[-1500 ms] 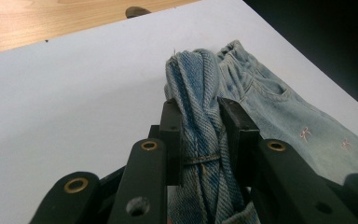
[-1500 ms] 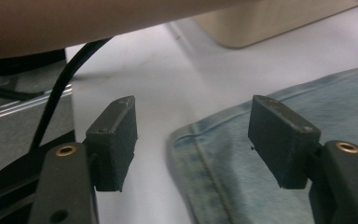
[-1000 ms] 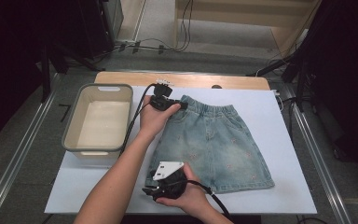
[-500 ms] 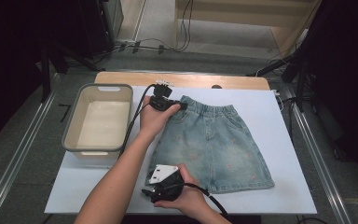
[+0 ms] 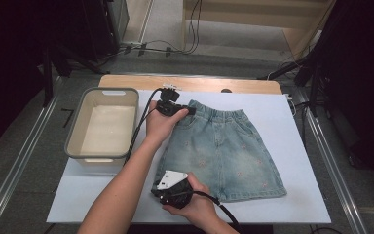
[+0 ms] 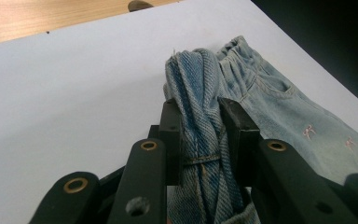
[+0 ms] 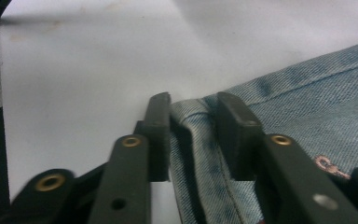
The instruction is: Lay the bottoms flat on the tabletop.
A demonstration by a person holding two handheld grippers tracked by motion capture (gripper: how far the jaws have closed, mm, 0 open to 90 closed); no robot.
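Note:
A light-blue denim skirt (image 5: 224, 151) with an elastic waist lies flat on the white sheet (image 5: 302, 122). My left gripper (image 5: 187, 111) is at the waistband's left corner, and in the left gripper view it (image 6: 198, 121) is shut on a bunched fold of that denim (image 6: 284, 107), lifted a little off the sheet. My right gripper (image 5: 161, 191) is at the hem's near left corner. In the right gripper view it (image 7: 193, 112) holds the raised hem edge of the skirt (image 7: 307, 116) pinched between its jaws.
A pale rectangular tub (image 5: 75, 131) stands empty on the left of the sheet, close to my left forearm. A wooden table edge (image 5: 199, 84) runs along the back. Metal rails flank the table, and cables trail from both grippers.
My right gripper has edged slightly left at the hem corner. The left gripper stays on the waistband corner and the skirt lies as before.

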